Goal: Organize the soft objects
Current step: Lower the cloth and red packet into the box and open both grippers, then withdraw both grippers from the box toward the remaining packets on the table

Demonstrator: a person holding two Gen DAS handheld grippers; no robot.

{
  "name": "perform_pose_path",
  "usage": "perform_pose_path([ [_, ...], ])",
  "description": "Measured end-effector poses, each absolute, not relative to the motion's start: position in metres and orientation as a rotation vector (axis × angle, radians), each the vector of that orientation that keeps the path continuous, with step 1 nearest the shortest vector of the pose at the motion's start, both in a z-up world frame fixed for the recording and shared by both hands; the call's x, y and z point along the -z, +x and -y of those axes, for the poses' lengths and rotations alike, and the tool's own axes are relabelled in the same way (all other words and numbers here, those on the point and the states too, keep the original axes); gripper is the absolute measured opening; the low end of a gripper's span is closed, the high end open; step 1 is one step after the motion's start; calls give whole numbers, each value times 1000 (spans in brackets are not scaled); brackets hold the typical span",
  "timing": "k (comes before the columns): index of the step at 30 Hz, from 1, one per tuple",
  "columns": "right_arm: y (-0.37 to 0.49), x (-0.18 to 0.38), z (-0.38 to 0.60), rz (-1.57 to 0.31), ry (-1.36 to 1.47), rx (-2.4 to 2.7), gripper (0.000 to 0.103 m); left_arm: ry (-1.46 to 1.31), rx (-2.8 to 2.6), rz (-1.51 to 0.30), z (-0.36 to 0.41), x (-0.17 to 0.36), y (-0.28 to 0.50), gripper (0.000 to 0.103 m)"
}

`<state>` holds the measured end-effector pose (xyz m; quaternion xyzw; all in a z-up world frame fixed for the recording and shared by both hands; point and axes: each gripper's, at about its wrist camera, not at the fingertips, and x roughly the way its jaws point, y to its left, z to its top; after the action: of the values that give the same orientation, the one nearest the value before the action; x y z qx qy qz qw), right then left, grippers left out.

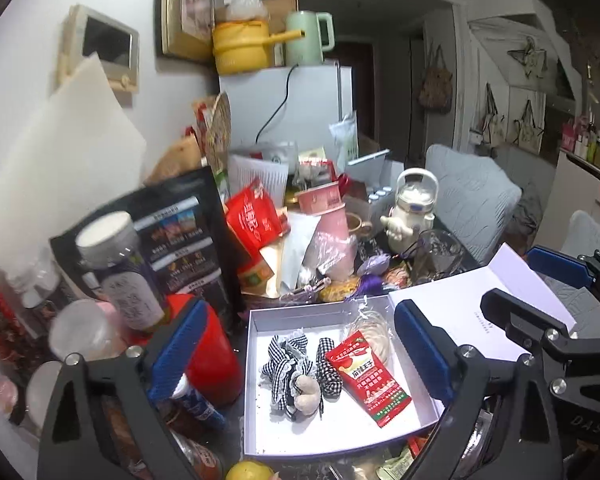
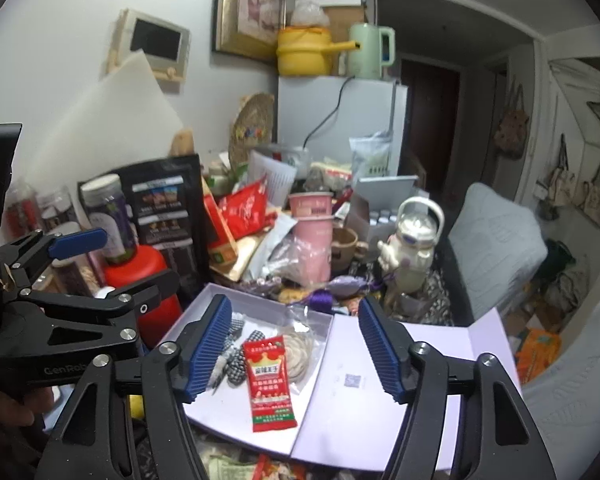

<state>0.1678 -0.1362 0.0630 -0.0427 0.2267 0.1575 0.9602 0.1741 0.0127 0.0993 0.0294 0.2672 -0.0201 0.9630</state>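
1. Both empty: left gripper and right gripper spread wide above white box.
2. Checkered scrunchies and red sachet lie inside.
3. Probably between placements; next means fetching another soft item from the far clutter.

A black-and-white gingham pattern is shown on the scrunchie; red with a green lower band is seen on the snack packet; white is worn by the box; blue by ribbed gripper pads.
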Motion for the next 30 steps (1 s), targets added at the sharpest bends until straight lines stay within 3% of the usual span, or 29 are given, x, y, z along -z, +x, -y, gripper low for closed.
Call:
perform_pose_path([
  [5, 135, -77, 144, -411, -74, -312, 84, 43, 55, -515, -15, -113, 149, 96],
  [9, 109, -84, 150, -381, -71, -307, 89, 39, 54, -488, -15, -123, 125, 97],
  [30, 18, -45, 161, -409, -47, -278, 89, 43, 153, -520, -4, -92, 38, 97],
])
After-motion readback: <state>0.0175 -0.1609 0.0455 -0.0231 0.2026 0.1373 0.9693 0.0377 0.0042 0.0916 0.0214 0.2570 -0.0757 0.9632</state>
